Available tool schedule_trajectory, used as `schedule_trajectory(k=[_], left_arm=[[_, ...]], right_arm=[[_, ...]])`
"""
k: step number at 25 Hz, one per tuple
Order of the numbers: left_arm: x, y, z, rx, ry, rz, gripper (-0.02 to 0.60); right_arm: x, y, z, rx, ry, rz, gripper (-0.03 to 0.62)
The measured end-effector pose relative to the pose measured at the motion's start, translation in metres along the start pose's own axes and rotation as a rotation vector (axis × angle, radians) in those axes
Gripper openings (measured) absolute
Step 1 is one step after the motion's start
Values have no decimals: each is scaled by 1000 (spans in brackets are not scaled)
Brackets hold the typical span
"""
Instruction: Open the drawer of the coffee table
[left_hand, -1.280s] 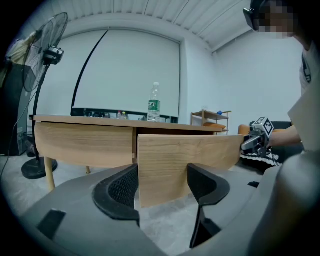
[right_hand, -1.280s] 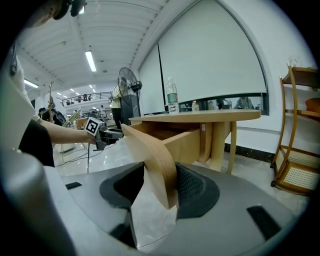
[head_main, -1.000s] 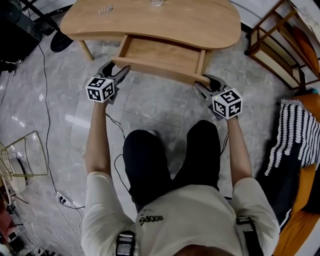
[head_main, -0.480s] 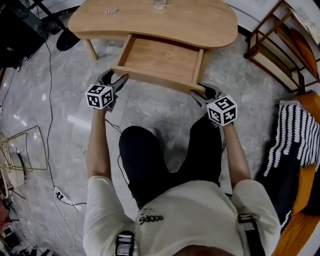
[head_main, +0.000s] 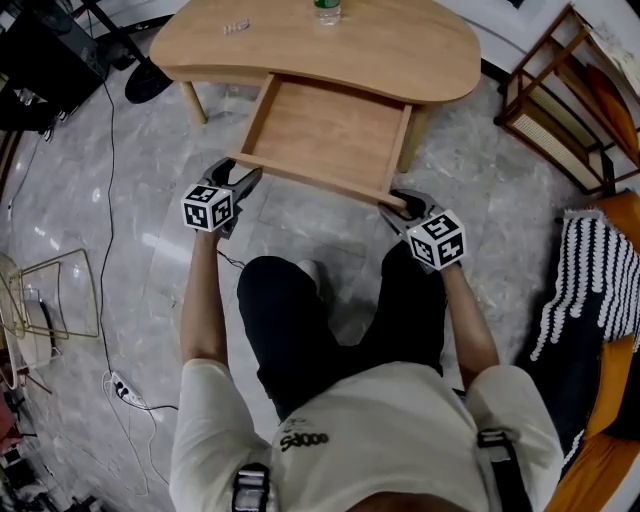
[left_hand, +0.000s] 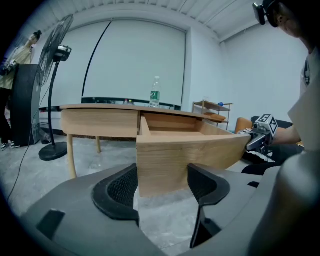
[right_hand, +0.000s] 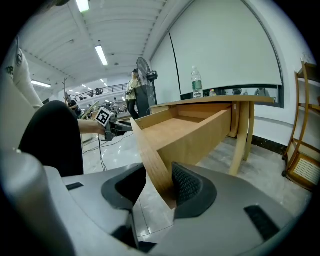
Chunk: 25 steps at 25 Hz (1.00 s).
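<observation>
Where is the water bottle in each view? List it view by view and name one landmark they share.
Head view: the water bottle is at the top edge, near the middle, cut off by the frame.
Left gripper view: the bottle stands on the tabletop, just left of centre, above the middle.
Right gripper view: the bottle is right of centre, in the upper half.
Shared landmark: the open drawer, nearer the camera than the bottle in all three.

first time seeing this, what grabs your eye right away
The empty wooden drawer, pulled far out of the coffee table toward the person. A gripper sits at each front corner: the left gripper at the left end, and the right gripper, whose jaws have just been closing, with the drawer front between them. A bottle stands at the tabletop's far edge.
</observation>
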<state>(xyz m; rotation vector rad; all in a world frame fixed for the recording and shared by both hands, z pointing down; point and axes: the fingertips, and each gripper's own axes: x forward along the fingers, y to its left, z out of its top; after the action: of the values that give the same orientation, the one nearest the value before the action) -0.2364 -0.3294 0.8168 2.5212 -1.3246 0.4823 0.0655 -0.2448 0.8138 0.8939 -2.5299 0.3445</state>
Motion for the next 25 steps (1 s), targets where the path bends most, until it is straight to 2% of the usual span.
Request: schedule_trajectory(k=[5,25], left_arm=[[2,1,-9,-4,3,3,316],[21,5,-47,-49,109,17,317]], right_arm=[[4,0,-8,-5,11,-9,160],[27,-5,-45,-13,100,-15,170]])
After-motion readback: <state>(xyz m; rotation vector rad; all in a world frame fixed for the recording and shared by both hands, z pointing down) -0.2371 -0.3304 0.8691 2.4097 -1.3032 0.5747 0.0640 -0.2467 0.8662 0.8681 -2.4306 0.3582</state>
